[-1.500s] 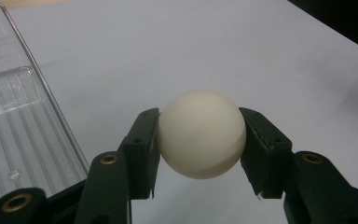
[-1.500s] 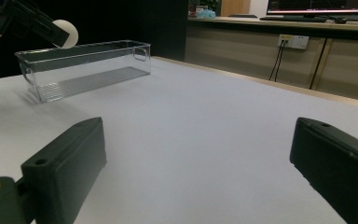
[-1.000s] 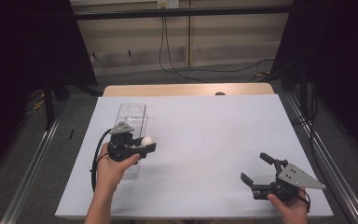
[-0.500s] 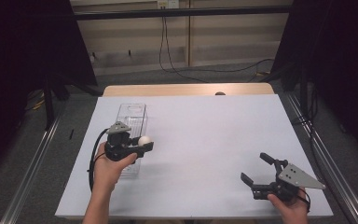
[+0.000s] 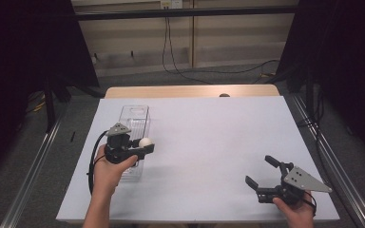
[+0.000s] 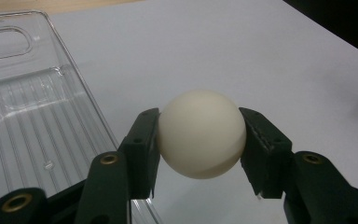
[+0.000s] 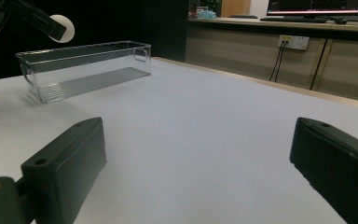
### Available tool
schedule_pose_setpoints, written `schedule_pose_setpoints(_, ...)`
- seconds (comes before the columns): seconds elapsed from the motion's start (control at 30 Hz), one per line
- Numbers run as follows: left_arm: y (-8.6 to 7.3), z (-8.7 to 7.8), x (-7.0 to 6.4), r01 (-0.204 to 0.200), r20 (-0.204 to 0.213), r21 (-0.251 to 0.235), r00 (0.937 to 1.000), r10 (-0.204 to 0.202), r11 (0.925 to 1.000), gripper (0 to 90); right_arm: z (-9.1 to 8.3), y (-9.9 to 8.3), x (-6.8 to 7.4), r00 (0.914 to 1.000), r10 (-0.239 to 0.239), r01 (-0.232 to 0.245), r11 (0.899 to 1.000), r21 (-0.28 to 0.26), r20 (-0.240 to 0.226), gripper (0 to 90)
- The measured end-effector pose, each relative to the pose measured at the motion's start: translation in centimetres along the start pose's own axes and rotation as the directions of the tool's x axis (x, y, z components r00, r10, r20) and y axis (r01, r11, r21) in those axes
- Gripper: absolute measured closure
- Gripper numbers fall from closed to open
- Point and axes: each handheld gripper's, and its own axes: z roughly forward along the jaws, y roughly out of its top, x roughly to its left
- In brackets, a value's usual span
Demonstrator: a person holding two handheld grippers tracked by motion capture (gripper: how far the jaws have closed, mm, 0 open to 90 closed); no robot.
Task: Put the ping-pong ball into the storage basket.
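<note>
A white ball is clamped between the jaws of my left gripper, which is shut on it. The ball hangs at the right long edge of a clear plastic bin lying on the white table. In the right gripper view the same ball shows raised above the near end of the bin. My right gripper rests low near the table's front right, jaws wide open with nothing between them.
The white table cover stretches between the two grippers. A wooden table edge runs along the back. Cables lie on the floor behind, and metal rails flank the table.
The left hand has drawn slightly toward the front and left with the ball still in its jaws. The right gripper has stayed where it was.
</note>
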Motion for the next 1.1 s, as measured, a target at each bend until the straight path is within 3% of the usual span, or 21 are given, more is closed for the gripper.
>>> schedule_pose_setpoints(1.1, -0.14, -0.46, 0.77, 0.009, -0.025, -0.007, 0.9996, -0.009, 0.9999, 51.1, 0.04, 0.00, 0.01, 1.0000, -0.001, 0.001, 1.000, 0.000, -0.001, 2.9)
